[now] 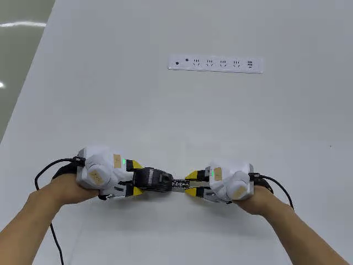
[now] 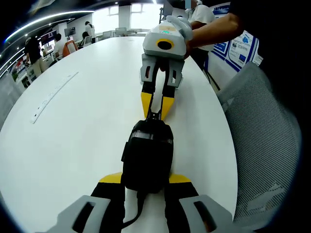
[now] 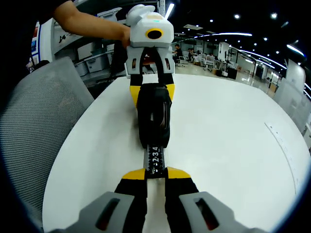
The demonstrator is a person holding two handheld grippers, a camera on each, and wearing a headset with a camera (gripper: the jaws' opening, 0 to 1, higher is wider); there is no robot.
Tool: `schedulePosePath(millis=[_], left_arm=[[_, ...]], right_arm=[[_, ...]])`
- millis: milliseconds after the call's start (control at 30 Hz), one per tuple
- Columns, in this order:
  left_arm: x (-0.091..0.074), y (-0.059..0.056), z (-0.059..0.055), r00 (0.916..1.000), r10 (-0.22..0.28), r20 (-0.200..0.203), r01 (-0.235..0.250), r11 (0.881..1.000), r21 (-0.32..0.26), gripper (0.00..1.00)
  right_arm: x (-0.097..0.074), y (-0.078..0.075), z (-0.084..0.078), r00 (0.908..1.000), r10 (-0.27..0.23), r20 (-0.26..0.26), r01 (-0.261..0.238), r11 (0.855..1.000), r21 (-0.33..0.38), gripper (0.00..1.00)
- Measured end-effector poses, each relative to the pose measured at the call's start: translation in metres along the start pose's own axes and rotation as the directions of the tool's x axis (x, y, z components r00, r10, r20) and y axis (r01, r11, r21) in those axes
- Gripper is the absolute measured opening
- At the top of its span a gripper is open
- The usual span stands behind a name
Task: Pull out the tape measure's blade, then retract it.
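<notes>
A black tape measure [image 1: 153, 179] lies low over the white table [image 1: 182, 116], held between the yellow-tipped jaws of my left gripper [image 1: 135, 178]. In the left gripper view the black case [image 2: 147, 155] fills the gap between the jaws of that gripper [image 2: 146, 177]. A short length of blade [image 1: 179, 184] runs from the case to my right gripper [image 1: 191, 184], which is shut on the blade's end. The right gripper view shows the blade [image 3: 154, 159] with printed numbers entering the right gripper [image 3: 155, 173], and the case [image 3: 153, 116] just beyond.
A white power strip [image 1: 215, 63] lies flat on the table farther back. The table's left edge [image 1: 27, 88] drops to a grey floor. A mesh chair [image 2: 265, 141] stands beside the table. Cables trail from both grippers toward the person.
</notes>
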State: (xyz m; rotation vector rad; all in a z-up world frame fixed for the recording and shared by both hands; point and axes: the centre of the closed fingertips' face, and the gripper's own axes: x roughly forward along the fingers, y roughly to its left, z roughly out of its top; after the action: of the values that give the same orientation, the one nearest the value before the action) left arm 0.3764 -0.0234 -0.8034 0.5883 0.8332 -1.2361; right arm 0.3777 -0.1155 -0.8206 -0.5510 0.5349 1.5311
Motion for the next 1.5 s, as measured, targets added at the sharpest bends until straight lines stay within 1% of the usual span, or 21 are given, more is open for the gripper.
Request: schedulePosePath(millis=[567,867,1500], left_arm=[[0.001,-0.001,0.001,1.0,-0.004,-0.002,0.004,1.0,0.002,0.28],[0.001,-0.001,0.002,1.0,-0.005,-0.002,0.005,1.0,0.001,0.28],[0.002,-0.001,0.002,0.9999,-0.014,-0.009,0.014,1.0,0.006,0.28]], right_arm=[[-0.017,0.0,-0.016,0.9999,0.005,-0.011,-0.005,1.0,0.0,0.11],[-0.024,-0.001,-0.021,0.9999,0.004,-0.015,-0.004,1.0,-0.001,0.11],[-0.043,-0.002,-0.038,0.9996,-0.003,-0.028,0.003,1.0,-0.001,0.11]])
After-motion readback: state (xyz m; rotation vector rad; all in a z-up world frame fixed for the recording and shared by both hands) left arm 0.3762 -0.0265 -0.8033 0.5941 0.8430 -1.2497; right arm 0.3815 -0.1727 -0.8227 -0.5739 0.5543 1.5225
